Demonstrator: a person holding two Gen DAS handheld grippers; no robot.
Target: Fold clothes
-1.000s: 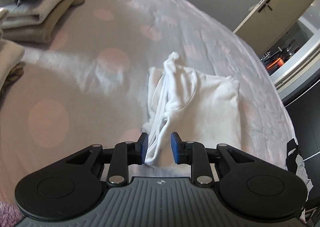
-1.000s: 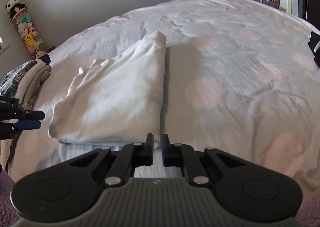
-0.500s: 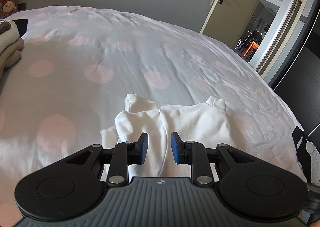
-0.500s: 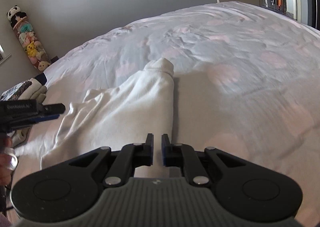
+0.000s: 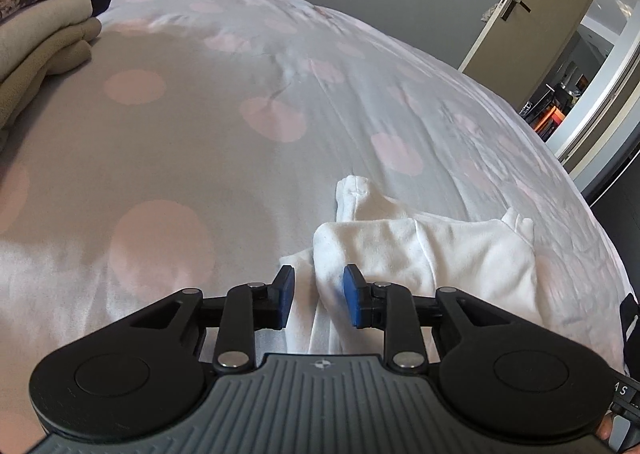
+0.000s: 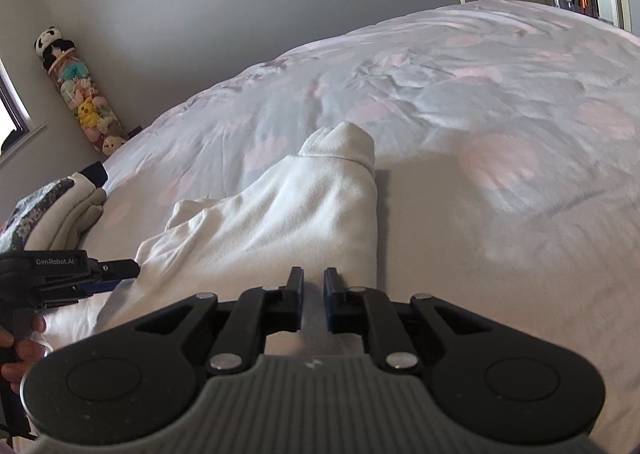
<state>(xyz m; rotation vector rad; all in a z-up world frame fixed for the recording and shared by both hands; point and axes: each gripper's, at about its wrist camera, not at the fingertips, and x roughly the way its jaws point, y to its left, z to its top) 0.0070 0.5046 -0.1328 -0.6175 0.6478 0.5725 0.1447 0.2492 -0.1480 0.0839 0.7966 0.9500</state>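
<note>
A folded white fleece garment [image 5: 432, 250] is spread on the bed's grey cover with pink dots [image 5: 200, 126], its near edge lying between and just below the parted blue pads of the left hand-held gripper [image 5: 316, 296], which is released and grasps nothing. The right hand-held gripper [image 6: 313, 300] is held over the same garment [image 6: 280, 222] with a narrow gap between its fingers, nothing being clamped. A stack of folded beige clothes [image 5: 40, 38] is seen well apart at the bed's far left, and an open cream door [image 5: 532, 14] beyond the bed.
</note>
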